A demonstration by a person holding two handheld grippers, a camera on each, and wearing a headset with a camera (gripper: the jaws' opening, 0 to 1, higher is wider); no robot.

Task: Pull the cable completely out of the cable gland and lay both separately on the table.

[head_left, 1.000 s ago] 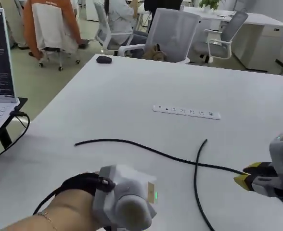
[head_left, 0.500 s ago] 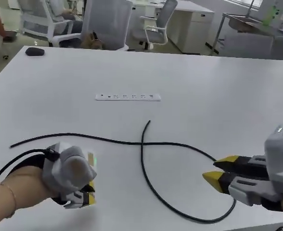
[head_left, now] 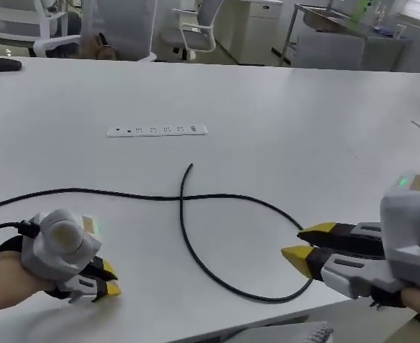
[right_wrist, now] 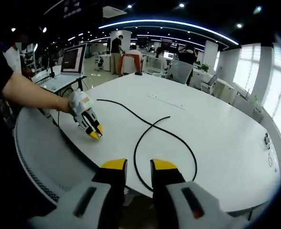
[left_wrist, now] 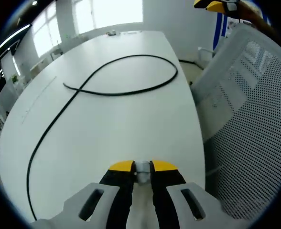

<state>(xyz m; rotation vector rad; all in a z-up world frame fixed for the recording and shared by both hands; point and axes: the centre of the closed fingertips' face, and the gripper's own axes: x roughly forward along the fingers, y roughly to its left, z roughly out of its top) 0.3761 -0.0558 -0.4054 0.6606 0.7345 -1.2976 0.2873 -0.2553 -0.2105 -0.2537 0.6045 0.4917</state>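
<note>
Left claw (head_left: 110, 280) sits low over table (head_left: 267, 107), jaws near-shut around a small grey bit; can't tell if that's the gland. Cable (head_left: 185, 214) lies loose to its right in a crossed loop. My right claw (head_left: 304, 241) is slightly parted and empty, just beside the loop, likely staging a grab.

Light: ceiling strips (right_wrist: 169, 23) and windows (left_wrist: 116, 12) are brightening the counter (head_left: 281, 107) evenly.
Glare: windows are washing out.
Edges: fisheye views are bending.
</note>
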